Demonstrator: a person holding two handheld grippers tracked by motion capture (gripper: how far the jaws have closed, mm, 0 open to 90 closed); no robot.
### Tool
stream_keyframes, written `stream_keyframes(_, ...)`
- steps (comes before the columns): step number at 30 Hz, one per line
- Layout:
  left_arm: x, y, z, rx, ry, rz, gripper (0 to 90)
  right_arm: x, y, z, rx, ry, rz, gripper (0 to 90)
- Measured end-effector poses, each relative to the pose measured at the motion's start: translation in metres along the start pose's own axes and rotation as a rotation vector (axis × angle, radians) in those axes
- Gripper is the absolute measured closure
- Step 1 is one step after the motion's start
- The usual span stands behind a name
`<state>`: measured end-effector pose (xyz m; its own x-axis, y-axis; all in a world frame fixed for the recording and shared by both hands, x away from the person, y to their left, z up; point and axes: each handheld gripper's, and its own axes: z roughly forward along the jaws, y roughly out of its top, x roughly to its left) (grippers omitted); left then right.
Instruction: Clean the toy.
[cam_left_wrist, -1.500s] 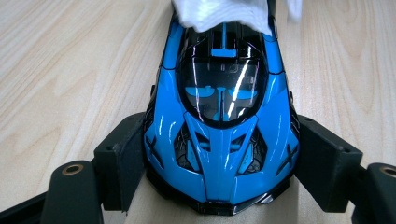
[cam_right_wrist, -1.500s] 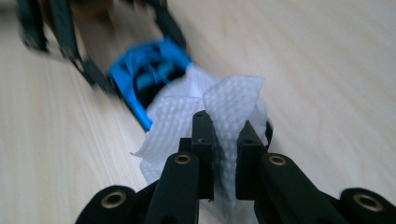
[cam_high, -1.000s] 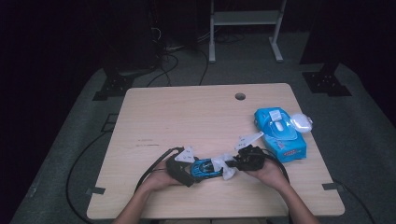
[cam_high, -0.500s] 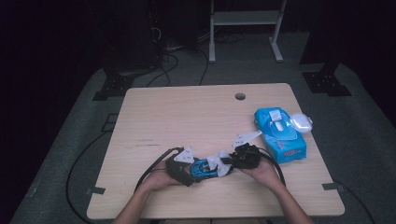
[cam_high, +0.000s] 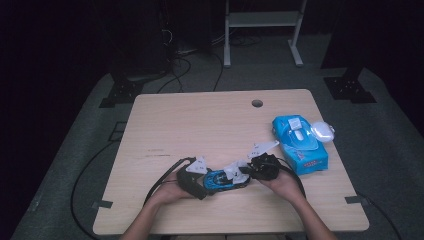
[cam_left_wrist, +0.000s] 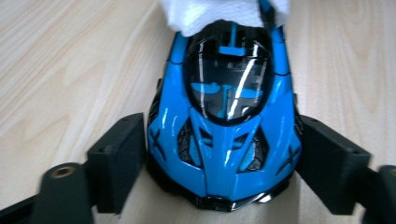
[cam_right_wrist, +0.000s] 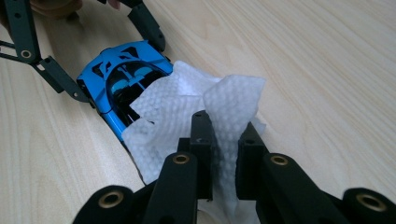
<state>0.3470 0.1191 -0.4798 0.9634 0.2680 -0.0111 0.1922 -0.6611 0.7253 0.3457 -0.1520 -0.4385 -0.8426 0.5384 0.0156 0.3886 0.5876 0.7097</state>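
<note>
My left gripper (cam_left_wrist: 219, 154) has its fingers clamped on the blue toy car (cam_left_wrist: 224, 126) at the near counter (cam_high: 200, 125) edge; my right gripper (cam_right_wrist: 224, 154) pinches a white wipe (cam_right_wrist: 187, 112) draped over it.

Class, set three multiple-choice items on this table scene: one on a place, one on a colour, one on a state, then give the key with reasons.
1. Where is the wet-wipe pack?
A. the table's right side
B. the left edge
C. the floor

2. What colour is the toy car?
A. red
B. blue
C. yellow

3. What does the right gripper hold?
A. nothing
B. the car
C. a white wipe

Key: A, the high view shows it near the right edge; B, its body is blue with black glass; C, the jaws pinch the wipe draped on the car.
</note>
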Motion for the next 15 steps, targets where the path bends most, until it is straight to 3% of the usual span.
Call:
stream_keyframes(9, 0.003, -0.0018, -0.0027, 0.0, 0.004, -0.01, 19.6, 0.0012, -0.0059, -0.0049, 0.007, 0.001, -0.008, 81.2)
stream_keyframes(15, 0.0063, -0.0037, -0.0049, 0.002, 0.014, -0.025, 18.3, 0.0065, -0.0028, 0.001, -0.004, 0.032, -0.005, 81.3)
